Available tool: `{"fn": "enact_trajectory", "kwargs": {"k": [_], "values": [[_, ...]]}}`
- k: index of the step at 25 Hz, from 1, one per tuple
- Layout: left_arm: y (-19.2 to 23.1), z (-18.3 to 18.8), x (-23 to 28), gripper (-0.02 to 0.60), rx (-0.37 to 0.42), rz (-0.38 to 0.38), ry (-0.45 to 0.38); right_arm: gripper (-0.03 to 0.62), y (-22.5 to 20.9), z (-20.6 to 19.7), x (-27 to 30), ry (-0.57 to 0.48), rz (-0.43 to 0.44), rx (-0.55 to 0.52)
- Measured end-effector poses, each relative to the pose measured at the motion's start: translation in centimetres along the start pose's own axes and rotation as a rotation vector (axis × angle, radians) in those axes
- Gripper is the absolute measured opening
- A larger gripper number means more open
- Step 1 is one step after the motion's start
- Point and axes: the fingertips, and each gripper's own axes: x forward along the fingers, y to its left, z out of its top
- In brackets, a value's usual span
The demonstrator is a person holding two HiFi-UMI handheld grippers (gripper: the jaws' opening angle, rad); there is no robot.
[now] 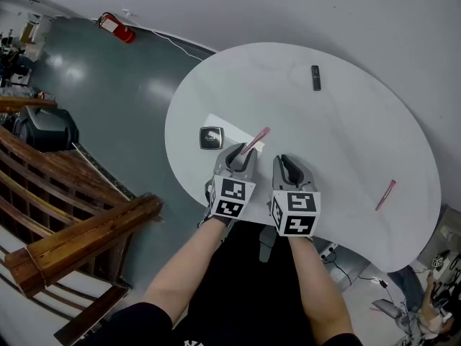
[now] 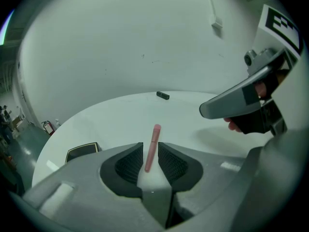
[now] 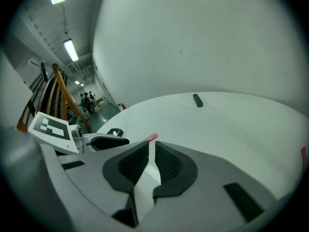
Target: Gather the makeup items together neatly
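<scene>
Partly, we've a pink tube (image 2: pixel 152 146) by the compact (image 1: pixel 211 138), loose between the left gripper's (image 2: pixel 150 161) narrow fingers; right gripper (image 3: pixel 149 158) narrow, empty; dark stick (image 1: pixel 315 77), second tube (image 1: pixel 385 194) remain.

No readable text anywhere. The cubes on my left gripper (image 1: pixel 243 151) and right gripper (image 1: pixel 288 163) carry only black-and-white square marker patterns, no letters or digits. The black compact (image 1: pixel 211 138) on the worktop (image 1: pixel 346 143) has a pale mark on its lid, too small to read from the head view and edge-on in my left gripper view. The red fire extinguisher (image 1: pixel 117 27) on the floor shows no legible label. The small dark item (image 1: pixel 315 77) at the far side shows no visible print.
</scene>
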Motion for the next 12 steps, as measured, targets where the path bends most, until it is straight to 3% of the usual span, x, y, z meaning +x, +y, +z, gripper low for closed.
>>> {"fn": "enact_trajectory", "kwargs": {"k": [5,12], "values": [[0.16,-1.16,0.75,0.083,-0.002,-0.007,0.063,0.049,-0.06,-0.15,-0.05,-0.001,-0.011,0.008],[-0.13,-1.17,0.72,0.043,-0.013,0.009,0.071,0.048,-0.88,0.13,-0.80,-0.015,-0.044,0.018]]}}
